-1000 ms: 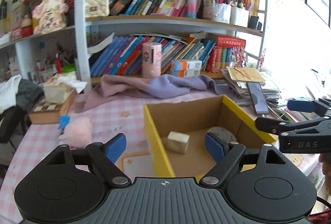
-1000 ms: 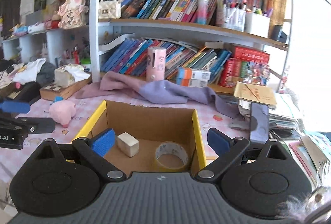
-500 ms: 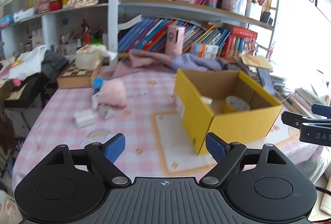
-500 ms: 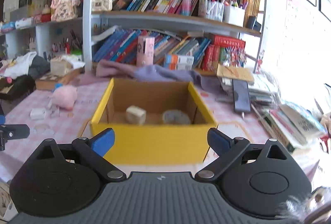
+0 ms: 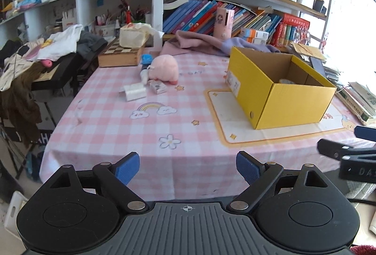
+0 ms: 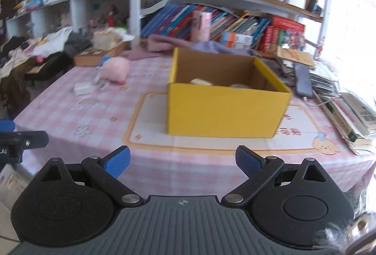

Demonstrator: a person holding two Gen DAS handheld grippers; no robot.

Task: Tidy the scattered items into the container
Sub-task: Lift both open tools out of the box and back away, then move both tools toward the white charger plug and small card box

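Note:
A yellow cardboard box point(image 5: 293, 102) point(image 6: 223, 111) stands on the pink checked tablecloth point(image 5: 145, 128), holding a pale block point(image 6: 201, 82) and a tape roll point(image 6: 238, 85). Left of it lie a pink plush toy point(image 5: 164, 68) point(image 6: 115, 69), a small white packet point(image 5: 135, 91) point(image 6: 82, 89), a little printed box point(image 5: 158, 86) and a blue item point(image 5: 146, 58). My left gripper point(image 5: 188, 166) hangs before the table's near edge, its jaws opening with nothing between them. My right gripper point(image 6: 182, 159) stands open and empty, back from the box.
A chessboard box with a tissue pack point(image 5: 122, 52) and a pink-purple cloth point(image 5: 199, 43) lie at the table's back. Bookshelves point(image 5: 235, 10) rise behind. Stacked books and a phone point(image 6: 303, 81) crowd the right edge. A clothes-laden chair point(image 5: 47, 59) stands left.
Both grippers have pulled back from over the box to the table's near edge. The whole table now shows, and the left view has swung toward the scattered items.

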